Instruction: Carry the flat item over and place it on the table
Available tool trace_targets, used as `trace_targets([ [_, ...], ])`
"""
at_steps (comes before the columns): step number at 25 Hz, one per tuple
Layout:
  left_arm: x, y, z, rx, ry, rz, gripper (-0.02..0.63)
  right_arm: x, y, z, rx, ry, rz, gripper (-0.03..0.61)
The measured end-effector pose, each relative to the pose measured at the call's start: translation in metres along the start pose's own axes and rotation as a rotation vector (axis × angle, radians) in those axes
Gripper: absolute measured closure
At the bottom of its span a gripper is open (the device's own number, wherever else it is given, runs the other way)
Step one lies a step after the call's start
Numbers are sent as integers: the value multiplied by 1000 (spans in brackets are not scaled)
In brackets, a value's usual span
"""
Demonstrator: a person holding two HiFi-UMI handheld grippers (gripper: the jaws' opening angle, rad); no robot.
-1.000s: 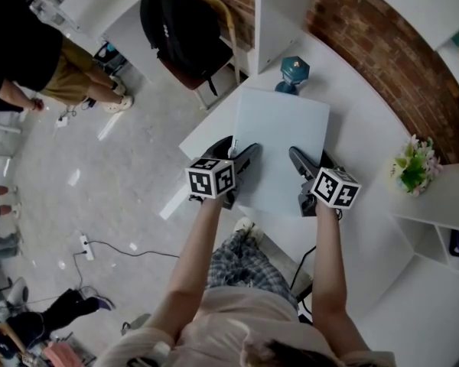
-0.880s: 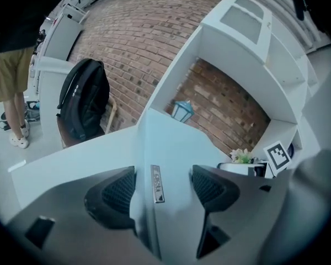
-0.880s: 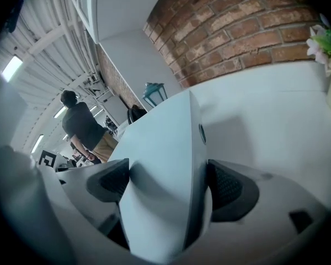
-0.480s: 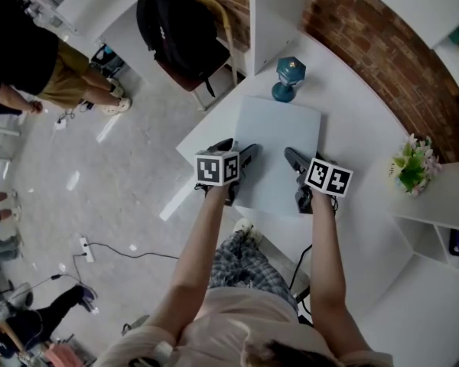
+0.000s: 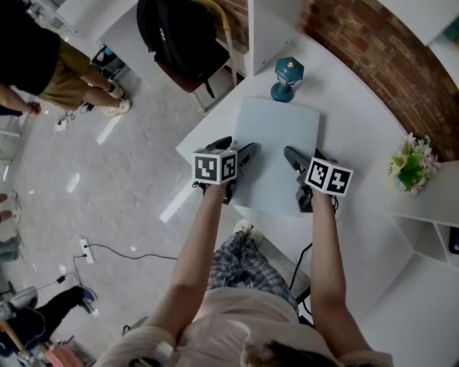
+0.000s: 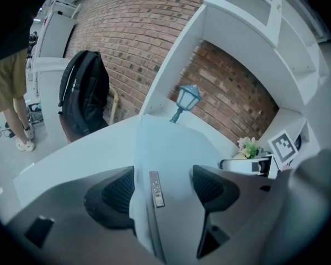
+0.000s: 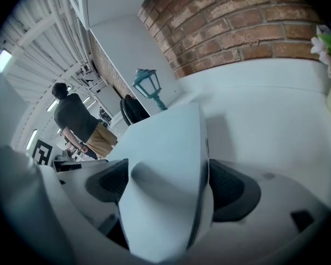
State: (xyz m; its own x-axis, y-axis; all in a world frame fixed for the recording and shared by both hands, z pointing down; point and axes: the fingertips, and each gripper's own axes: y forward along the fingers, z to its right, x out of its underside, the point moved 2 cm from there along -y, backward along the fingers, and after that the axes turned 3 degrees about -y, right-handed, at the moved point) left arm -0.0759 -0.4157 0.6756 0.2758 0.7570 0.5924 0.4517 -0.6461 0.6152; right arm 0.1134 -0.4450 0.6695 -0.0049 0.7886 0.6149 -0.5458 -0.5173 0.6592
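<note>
The flat item (image 5: 279, 144) is a thin pale slab, like a closed laptop, lying level over the front corner of the white table (image 5: 359, 125). My left gripper (image 5: 241, 159) is shut on its left edge and my right gripper (image 5: 292, 159) on its right edge. In the left gripper view the flat item (image 6: 165, 153) runs edge-on between the dark pads of the left gripper (image 6: 163, 189), with a small port strip showing. In the right gripper view the flat item (image 7: 165, 153) fills the gap of the right gripper (image 7: 165, 184). Whether it rests on the tabletop I cannot tell.
A teal lantern (image 5: 288, 79) stands just beyond the item's far edge. A small flower pot (image 5: 411, 164) sits at the right by a shelf. A black backpack (image 5: 176, 25) rests on a chair left of the table. People stand at the far left on the floor.
Both grippers and the flat item shifted a little away from me toward the lantern a second ago. Over the last half second they have barely moved.
</note>
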Motion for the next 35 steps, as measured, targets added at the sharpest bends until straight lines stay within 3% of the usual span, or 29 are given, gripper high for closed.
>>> trace_targets([
  [5, -6, -14, 6, -39, 135, 18, 290, -14, -23, -2, -4, -3, 84, 127],
  [8, -16, -32, 14, -65, 211, 74, 291, -21, -39, -7, -34, -7, 135, 134],
  [11, -29, -55, 33, -47, 260, 136, 298, -29, -67, -15, -49, -25, 214, 204],
  [13, -40, -74, 51, -18, 292, 191, 348, -35, -90, -21, -53, -50, 282, 254],
  [23, -77, -173, 115, 101, 379, 492, 528, -62, -213, -66, 39, -261, 604, 464],
  [31, -75, -225, 135, 145, 416, 598, 578, -56, -287, -76, 143, -293, 773, 544],
  [35, -76, -245, 151, 245, 435, 677, 584, -53, -308, -81, 172, -295, 825, 558],
])
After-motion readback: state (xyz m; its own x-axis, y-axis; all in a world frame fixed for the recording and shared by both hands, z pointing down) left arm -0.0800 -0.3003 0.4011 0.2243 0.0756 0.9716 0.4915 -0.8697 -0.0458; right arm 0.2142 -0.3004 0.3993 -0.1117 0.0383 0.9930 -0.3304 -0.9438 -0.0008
